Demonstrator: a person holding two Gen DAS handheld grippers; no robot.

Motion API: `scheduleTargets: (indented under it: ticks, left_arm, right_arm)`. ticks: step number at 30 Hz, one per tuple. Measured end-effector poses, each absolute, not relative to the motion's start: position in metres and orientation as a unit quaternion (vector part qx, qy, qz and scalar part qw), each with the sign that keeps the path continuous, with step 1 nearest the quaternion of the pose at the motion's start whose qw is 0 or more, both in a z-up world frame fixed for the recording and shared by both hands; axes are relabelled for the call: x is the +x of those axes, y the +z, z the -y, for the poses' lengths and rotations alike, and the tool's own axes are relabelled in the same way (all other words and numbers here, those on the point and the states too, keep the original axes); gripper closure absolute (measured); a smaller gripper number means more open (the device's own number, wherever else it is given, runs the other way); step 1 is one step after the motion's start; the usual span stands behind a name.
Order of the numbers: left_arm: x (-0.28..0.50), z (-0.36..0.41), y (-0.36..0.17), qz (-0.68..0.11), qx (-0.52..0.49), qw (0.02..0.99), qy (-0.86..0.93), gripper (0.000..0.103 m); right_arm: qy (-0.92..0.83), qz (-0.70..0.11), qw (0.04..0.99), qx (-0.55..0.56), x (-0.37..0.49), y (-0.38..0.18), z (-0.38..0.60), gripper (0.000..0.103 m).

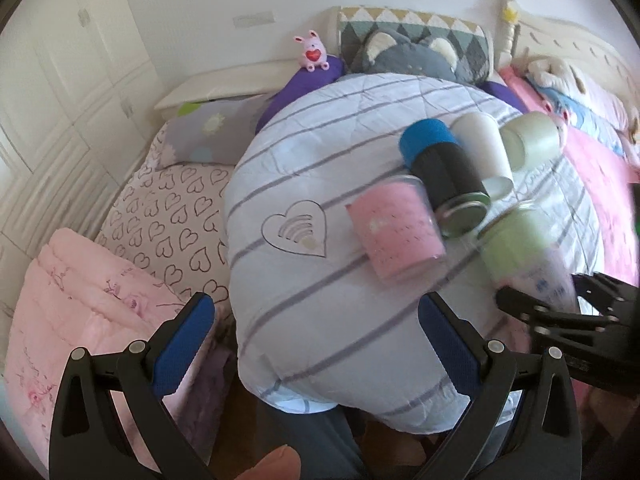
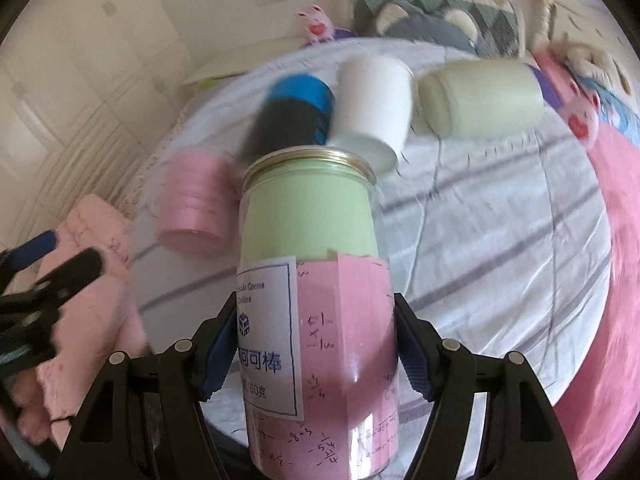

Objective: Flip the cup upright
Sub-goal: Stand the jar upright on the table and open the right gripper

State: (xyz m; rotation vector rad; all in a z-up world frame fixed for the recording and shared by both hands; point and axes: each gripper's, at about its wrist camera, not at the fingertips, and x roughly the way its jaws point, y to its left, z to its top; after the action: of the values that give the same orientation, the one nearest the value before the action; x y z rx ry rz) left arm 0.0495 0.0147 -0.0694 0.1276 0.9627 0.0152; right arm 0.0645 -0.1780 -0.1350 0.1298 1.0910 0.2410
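Observation:
My right gripper (image 2: 316,344) is shut on a clear jar lined green and pink (image 2: 312,280), its gold-rimmed mouth pointing away from me. The same jar shows blurred at the right of the left wrist view (image 1: 524,256), with the right gripper (image 1: 560,312) on it. My left gripper (image 1: 316,332) is open and empty above the near edge of a striped white quilt (image 1: 320,280). Lying on the quilt are a pink cup (image 1: 396,232), a black and blue cup (image 1: 440,168), a white paper cup (image 1: 484,148) and a pale green cup (image 1: 532,138).
A folded pink blanket (image 1: 88,312) lies at the left, on a heart-print sheet (image 1: 172,216). Pillows (image 1: 412,48) and a pink toy (image 1: 314,50) sit at the headboard. A pink bedspread (image 2: 616,280) lies to the right.

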Motion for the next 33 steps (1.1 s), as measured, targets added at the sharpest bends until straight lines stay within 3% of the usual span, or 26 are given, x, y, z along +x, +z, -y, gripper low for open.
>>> scheduleTargets:
  ticks: [2, 3, 18, 33]
  left_arm:
    - [0.045, -0.011, -0.068, -0.461, 0.062, 0.885, 0.008, 0.0]
    - [0.044, -0.009, -0.066, -0.46, 0.062, 0.886, 0.009, 0.0]
    - [0.012, 0.02, -0.045, -0.44, 0.056, 0.896, 0.009, 0.0]
    - [-0.014, 0.06, -0.044, -0.44, 0.061, 0.896, -0.004, 0.0]
  right_arm:
    - [0.108, -0.521, 0.845, 0.059, 0.066, -0.14, 0.176, 0.029]
    - [0.107, -0.521, 0.844, 0.062, 0.066, -0.142, 0.177, 0.02]
    - [0.095, -0.372, 0.92, 0.08, 0.003, -0.035, 0.223, 0.02]
    - [0.071, -0.36, 0.925, 0.098, -0.038, -0.033, 0.258, 0.02]
